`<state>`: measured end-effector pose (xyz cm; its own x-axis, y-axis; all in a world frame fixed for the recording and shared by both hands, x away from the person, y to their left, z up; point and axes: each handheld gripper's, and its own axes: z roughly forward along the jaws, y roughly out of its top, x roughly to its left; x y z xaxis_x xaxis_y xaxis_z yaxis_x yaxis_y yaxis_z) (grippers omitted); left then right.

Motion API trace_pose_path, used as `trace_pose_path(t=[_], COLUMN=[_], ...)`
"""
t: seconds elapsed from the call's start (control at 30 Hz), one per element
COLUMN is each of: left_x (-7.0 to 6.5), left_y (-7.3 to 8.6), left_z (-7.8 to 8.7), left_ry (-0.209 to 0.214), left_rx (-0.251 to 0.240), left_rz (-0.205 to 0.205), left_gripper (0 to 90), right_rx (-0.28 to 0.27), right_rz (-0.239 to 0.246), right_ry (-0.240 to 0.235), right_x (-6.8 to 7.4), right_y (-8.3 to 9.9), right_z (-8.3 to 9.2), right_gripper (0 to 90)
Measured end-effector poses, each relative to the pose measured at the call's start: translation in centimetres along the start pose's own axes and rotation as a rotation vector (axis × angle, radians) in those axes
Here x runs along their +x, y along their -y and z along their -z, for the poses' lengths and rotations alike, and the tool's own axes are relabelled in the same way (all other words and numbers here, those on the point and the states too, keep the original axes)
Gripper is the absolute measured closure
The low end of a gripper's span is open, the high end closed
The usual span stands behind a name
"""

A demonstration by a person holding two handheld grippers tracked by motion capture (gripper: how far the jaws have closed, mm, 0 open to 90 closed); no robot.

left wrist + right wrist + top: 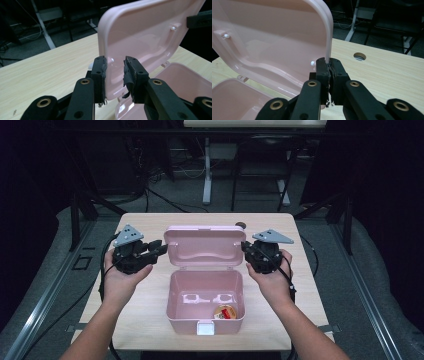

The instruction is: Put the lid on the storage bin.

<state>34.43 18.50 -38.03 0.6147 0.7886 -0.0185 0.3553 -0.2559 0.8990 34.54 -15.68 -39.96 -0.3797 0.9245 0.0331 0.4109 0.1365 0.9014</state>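
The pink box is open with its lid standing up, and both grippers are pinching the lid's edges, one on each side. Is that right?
Not quite. The pink box is open with its lid standing up, but only the right gripper pinches the lid's edge. The left gripper is open: the left gripper view shows a gap between its jaws, beside the lid's other edge but not closed on it.

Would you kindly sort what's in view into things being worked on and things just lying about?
In use:
pink box
its raised lid, edge pinched by right gripper
left gripper, fingers open at the lid's other edge

Lying about:
small round container in the box
table hole
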Motion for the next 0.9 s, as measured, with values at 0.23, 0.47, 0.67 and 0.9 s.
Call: trace_pose_path(t=[0.23,0.47,0.67,0.9], left_x=[0.3,0.4,0.5,0.1], left_y=[-0.4,-0.8,-1.2,-1.5], left_z=[-0.2,-0.2,-0.5,-1.0], left_ry=[-0.018,-0.029,-0.03,-0.046], left_rx=[-0.009,-0.017,-0.02,-0.014], left_rz=[0.009,0.007,0.005,-0.001], left_gripper=[69.8,69.8,71.2,81.9], right_rx=[-0.003,-0.005,-0.006,-0.007], right_rz=[0.0,0.002,0.002,-0.002], right_ry=[-0.003,-0.005,-0.005,-0.008], right_x=[0.0,0.1,0.1,0.1], right_y=[0.1,0.2,0.3,0.3], right_z=[0.2,0.3,0.4,0.4], right_gripper=[86.6,86.6,86.7,86.6])
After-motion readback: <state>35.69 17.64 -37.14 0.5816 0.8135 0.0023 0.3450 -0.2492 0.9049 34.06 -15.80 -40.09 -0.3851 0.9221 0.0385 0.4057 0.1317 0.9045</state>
